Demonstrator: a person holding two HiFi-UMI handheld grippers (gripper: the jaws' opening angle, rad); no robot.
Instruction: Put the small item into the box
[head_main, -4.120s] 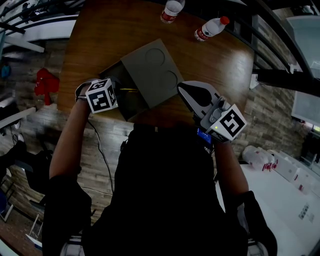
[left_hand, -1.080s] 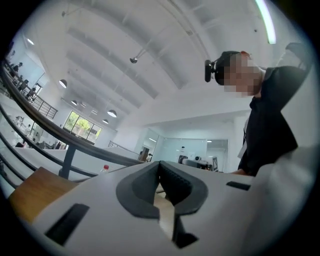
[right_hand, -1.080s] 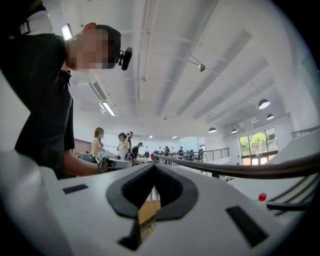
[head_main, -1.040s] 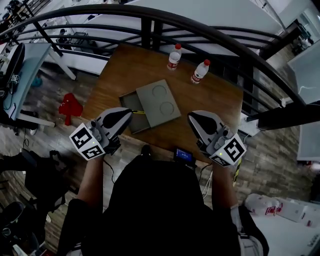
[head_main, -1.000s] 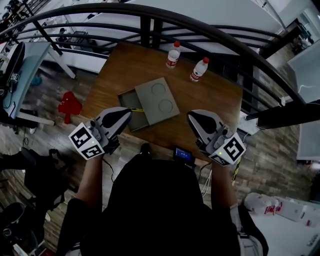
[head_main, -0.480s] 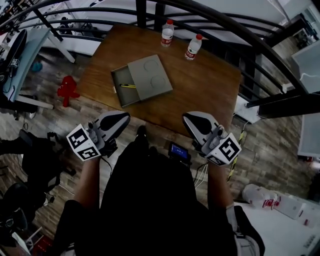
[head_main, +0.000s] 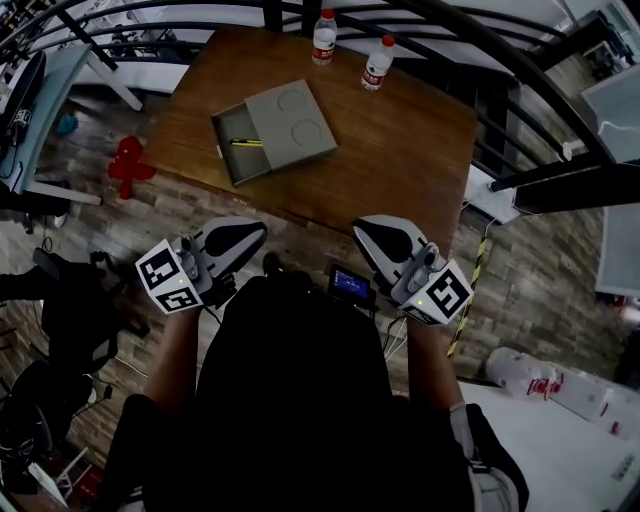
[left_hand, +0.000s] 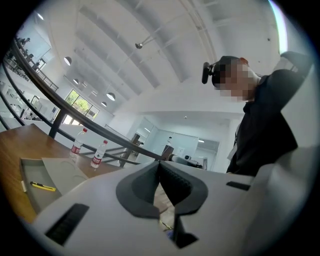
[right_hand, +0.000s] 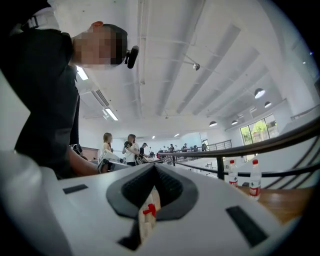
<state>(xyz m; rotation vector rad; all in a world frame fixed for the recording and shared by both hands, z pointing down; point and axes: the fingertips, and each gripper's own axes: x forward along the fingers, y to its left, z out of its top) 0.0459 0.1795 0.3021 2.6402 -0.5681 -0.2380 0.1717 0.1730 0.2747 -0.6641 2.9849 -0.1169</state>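
Observation:
The grey box (head_main: 283, 117) lies on the wooden table (head_main: 400, 150), its lid slid right so the left end stands uncovered. A small yellow pen-like item (head_main: 245, 143) lies inside that uncovered part, and it shows again as the yellow item (left_hand: 42, 186) in the left gripper view. My left gripper (head_main: 256, 232) and right gripper (head_main: 362, 228) are held close to my body, short of the table's near edge and well away from the box. Both are shut with nothing between their jaws, which meet at the tips in the left gripper (left_hand: 160, 163) and right gripper (right_hand: 154, 165) views.
Two water bottles (head_main: 323, 25) (head_main: 376, 62) stand at the table's far edge, in front of a dark railing (head_main: 470, 40). A red object (head_main: 126, 163) lies on the floor to the left. A small device with a blue screen (head_main: 350, 284) is near my waist.
The left gripper has come away from the box's uncovered end. I have stepped back, so the table and box sit farther off, and both grippers are now off the table.

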